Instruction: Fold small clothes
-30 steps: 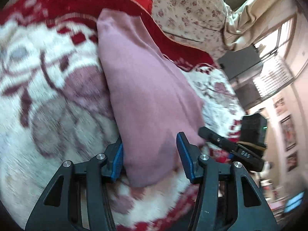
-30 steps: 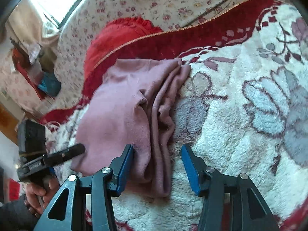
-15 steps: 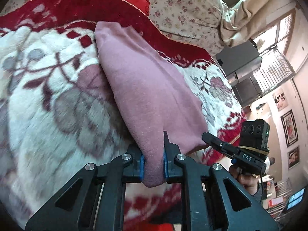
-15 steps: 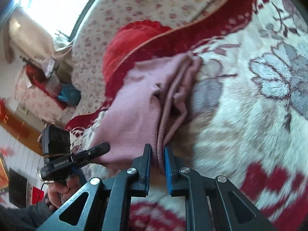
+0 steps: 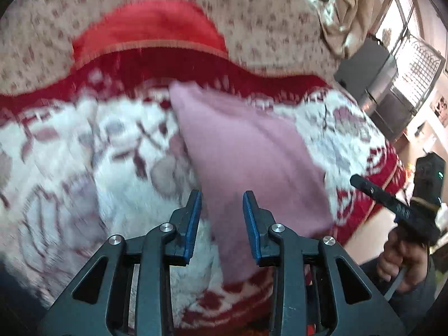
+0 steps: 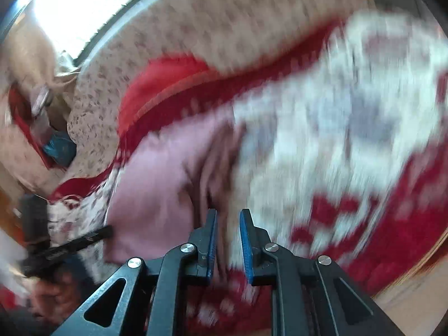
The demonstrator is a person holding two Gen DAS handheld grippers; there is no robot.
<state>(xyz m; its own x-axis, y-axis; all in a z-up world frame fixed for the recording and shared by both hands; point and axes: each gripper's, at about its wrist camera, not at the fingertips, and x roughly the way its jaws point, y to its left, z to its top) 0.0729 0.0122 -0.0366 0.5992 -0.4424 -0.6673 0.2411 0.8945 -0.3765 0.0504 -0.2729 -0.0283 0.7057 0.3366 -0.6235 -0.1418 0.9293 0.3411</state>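
Note:
A folded mauve-pink garment [image 5: 246,151] lies on a white and red floral blanket [image 5: 84,154]. My left gripper [image 5: 221,204] is open, its blue pads on either side of the garment's near end, which lies between and below them. In the right wrist view the garment [image 6: 156,184] lies left of centre with bunched folds on its right side. My right gripper [image 6: 227,224] is open with a narrow gap, just off the garment's right edge, with nothing between the pads. Both views are motion-blurred.
A red cushion [image 5: 148,30] and a beige floral sheet [image 5: 252,14] lie behind the blanket. The right gripper and the hand on it [image 5: 403,212] show at the right of the left wrist view. The left gripper [image 6: 61,249] shows at lower left of the right wrist view.
Both grippers closed on the garment's near end, then opened again and let it go. Both have pulled back and up, and the garment now lies flatter on the blanket.

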